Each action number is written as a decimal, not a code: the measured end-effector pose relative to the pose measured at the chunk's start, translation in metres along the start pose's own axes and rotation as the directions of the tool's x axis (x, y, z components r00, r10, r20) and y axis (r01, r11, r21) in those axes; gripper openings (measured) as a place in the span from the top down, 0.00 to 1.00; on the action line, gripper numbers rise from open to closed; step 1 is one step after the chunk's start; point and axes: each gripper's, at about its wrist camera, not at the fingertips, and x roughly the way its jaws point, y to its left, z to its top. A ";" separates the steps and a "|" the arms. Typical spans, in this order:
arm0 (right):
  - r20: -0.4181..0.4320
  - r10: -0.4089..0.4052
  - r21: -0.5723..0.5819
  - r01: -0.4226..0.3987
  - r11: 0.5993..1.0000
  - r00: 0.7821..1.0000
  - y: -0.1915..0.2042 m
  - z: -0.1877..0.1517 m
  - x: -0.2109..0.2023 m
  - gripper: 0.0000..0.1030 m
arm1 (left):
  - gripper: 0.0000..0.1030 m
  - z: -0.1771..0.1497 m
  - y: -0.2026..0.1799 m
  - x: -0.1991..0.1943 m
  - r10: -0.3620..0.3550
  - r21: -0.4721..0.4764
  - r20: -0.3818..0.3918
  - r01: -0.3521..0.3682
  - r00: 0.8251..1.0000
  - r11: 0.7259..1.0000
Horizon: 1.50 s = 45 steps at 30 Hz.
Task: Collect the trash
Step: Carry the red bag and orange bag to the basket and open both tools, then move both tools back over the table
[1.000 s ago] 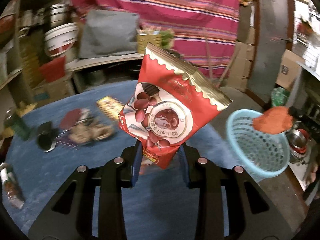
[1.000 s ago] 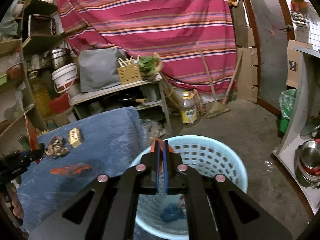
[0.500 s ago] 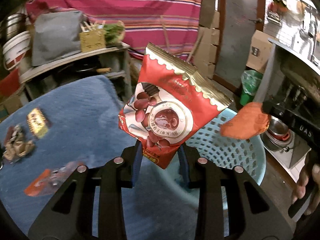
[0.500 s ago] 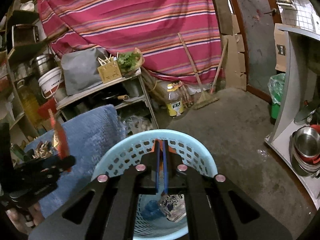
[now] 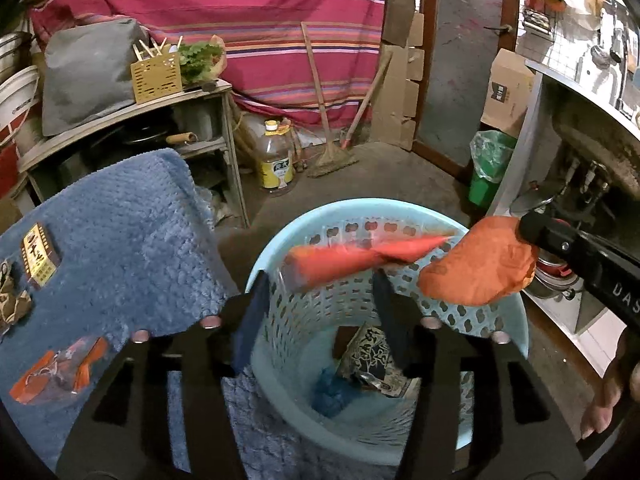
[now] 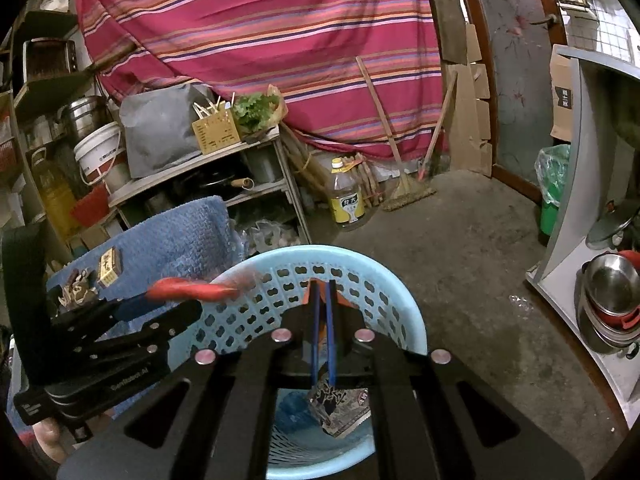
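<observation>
The light blue basket (image 5: 496,312) stands on the floor beside the blue-covered table. My left gripper (image 5: 320,284) hangs over its near rim with the jaws opening. The red snack bag (image 5: 360,258) is a blur just above and between the fingers, free of the pads. My right gripper (image 6: 322,294) is shut on an orange wrapper (image 5: 480,266) over the basket's right side. In the right wrist view only slivers of the orange wrapper (image 6: 306,294) show beside the fingers, and the left gripper (image 6: 160,302) and red bag (image 6: 192,290) show at left. A dark wrapper (image 5: 370,350) lies in the basket.
On the blue table cover (image 5: 120,232) lie a yellow-brown packet (image 5: 38,254), an orange-and-clear wrapper (image 5: 60,368) and crumpled brown trash (image 5: 14,300). An oil bottle (image 5: 276,160), a broom, a shelf unit and a green bin (image 5: 488,168) stand behind. Metal pots (image 6: 608,300) sit at right.
My left gripper swung right from over the table to over the basket, then opened and let the red bag go. The right gripper came in slightly over the basket, still gripping the orange wrapper.
</observation>
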 end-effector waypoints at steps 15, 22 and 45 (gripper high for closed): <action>-0.092 -0.034 -0.044 0.030 0.999 0.995 0.027 -0.010 0.028 0.94 | 0.05 -0.012 0.058 -0.074 0.149 -0.063 0.119 -0.142 0.982 0.988; -0.126 -0.102 -0.089 0.092 0.992 0.987 0.049 -0.021 0.044 0.32 | 0.05 -0.028 0.115 -0.130 0.274 -0.098 0.142 -0.262 0.951 0.960; 0.020 0.041 -0.271 -0.034 0.962 0.999 0.223 -0.034 0.014 0.14 | 0.05 -0.113 0.285 -0.227 0.528 -0.306 0.087 -0.481 0.845 0.821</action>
